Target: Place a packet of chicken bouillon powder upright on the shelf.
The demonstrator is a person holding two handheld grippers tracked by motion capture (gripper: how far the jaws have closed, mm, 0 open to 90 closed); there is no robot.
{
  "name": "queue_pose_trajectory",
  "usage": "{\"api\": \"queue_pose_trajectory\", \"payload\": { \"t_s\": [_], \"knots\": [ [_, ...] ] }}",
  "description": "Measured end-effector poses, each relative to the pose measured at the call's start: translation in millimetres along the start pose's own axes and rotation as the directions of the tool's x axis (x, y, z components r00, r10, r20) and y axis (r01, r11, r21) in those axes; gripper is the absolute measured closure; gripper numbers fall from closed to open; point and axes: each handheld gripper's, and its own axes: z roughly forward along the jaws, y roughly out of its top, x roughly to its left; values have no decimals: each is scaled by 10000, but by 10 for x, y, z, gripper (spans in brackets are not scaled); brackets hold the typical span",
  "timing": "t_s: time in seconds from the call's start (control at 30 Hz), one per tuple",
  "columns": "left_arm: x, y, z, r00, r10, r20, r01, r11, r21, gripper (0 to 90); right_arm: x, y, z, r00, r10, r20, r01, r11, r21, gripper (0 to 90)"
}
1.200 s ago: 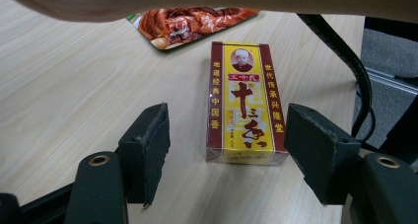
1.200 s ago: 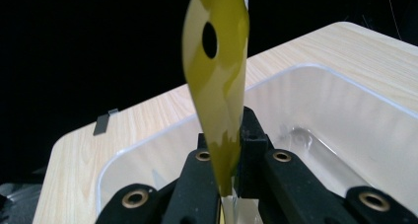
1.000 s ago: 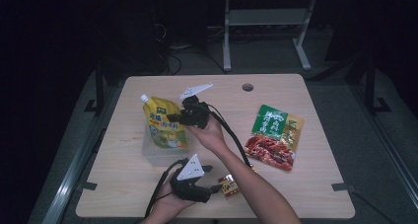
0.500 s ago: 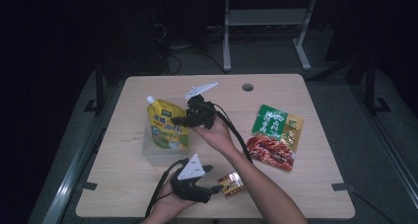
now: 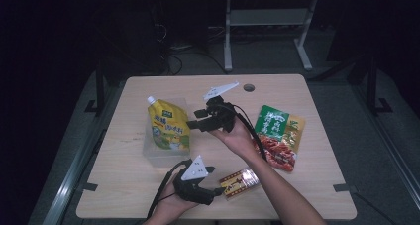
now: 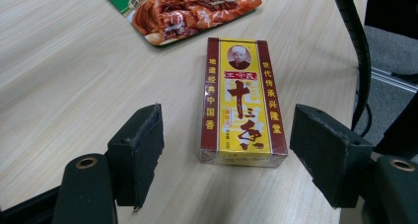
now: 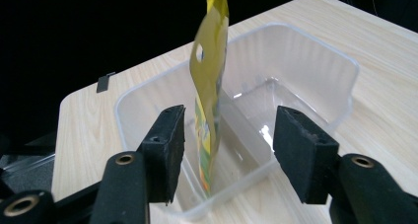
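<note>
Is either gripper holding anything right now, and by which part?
Nothing is held. The right gripper has just been opening, pads clear of the yellow pouch in the clear tub. The left gripper straddles the box, untouched.

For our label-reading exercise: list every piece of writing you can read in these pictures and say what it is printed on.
"十三香": large characters on the yellow and maroon box.
"地道经典中国香": the box's left maroon strip.
"世代传承兴隆堂": its right maroon strip.
Yellow pouch in the clear tub: print too blurred.
Green packet: print too blurred.
</note>
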Motion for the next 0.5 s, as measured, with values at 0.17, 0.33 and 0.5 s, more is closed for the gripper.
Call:
{"api": "queue_pose_trajectory", "payload": {
  "t_s": [0.17,0.33,0.5],
  "knots": [
    [-10,10,19,9999,72,92,-72,9999,78,269,-4,-82,-127,9999,143,-14,-143,9998,-126,436],
    [-47,36,75,9998,76,199,-78,9999,100,259,-41,-236,-324,9991,342,235,-340,9994,-77,423],
    [-87,46,145,9994,257,214,-266,9988,412,239,-69,-367,-451,9973,485,544,-487,9988,32,412]
  ]
}}
